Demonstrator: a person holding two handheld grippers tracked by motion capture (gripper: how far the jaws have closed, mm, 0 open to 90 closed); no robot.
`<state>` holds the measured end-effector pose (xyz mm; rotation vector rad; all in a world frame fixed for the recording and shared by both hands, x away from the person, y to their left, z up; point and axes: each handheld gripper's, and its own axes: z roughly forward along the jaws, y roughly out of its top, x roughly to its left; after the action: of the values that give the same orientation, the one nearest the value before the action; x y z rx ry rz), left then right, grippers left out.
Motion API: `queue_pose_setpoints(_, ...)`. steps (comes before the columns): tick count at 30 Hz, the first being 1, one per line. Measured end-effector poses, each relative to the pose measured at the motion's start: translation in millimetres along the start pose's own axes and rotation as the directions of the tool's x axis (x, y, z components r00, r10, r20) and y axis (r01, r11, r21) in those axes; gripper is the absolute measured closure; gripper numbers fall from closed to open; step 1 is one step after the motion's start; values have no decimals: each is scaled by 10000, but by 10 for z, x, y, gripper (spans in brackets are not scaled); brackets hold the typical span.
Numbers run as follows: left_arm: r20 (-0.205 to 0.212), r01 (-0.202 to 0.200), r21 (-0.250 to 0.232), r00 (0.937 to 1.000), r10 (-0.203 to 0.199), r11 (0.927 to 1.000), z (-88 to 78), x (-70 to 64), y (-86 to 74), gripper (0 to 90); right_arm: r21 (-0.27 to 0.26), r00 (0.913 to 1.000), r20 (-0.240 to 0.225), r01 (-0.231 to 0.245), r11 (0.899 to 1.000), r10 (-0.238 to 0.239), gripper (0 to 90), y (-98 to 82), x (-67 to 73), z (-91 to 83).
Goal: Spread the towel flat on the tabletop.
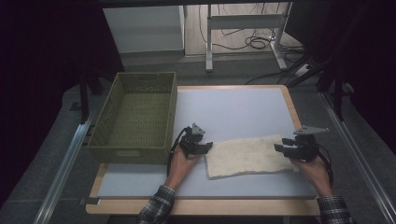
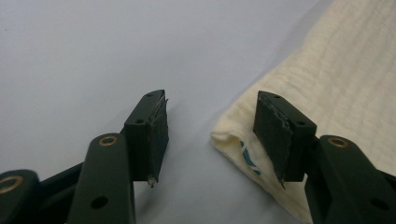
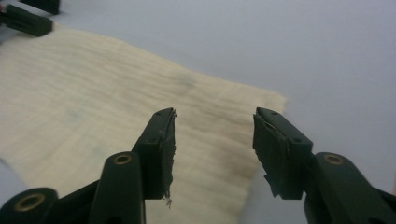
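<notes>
Dim room, pale table [image 1: 233,107] | cream cloth [image 1: 245,156] flat, green basket [image 1: 135,116] beside | left hand-held gripper [image 1: 205,146] wide at folded corner, right hand-held gripper [image 1: 279,148] wide over opposite edge | advice: pinch both ends together, all layers.

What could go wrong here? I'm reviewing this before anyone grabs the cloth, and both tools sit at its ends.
1. The left gripper is open at a folded corner of the cloth; closing might pinch only one layer, so the fold could fall open.
2. The right gripper is open above the other end, near the edge; a shallow grip may slip.
3. The basket stands close beside the left hand and could be bumped.
</notes>
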<state>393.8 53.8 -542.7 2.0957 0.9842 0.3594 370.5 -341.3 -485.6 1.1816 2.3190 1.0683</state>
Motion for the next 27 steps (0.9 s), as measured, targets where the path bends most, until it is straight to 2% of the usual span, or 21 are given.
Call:
queue_pose_setpoints(3,11,0,4,10000,0,10000,-1,2,0,442,-70,9996,-272,36,10000,-38,457,5,117,-18)
queue_pose_setpoints(6,24,17,4,10000,-17,10000,0,3,-1,434,-59,9982,-539,270,9996,-273,440,7,265,-4)
queue_pose_setpoints(14,76,94,-18,9999,-94,10000,2,6,-2,412,-17,9882,-1224,930,9957,-926,431,20,660,128)
queue_pose_setpoints(21,88,140,-18,9999,-140,9999,3,4,-3,402,-48,9692,-2000,1456,9893,-1436,436,48,1002,278)
queue_pose_setpoints(27,95,97,-17,9999,-97,10000,3,6,-3,397,-69,9470,-2638,1880,9821,-1832,443,81,1291,419)
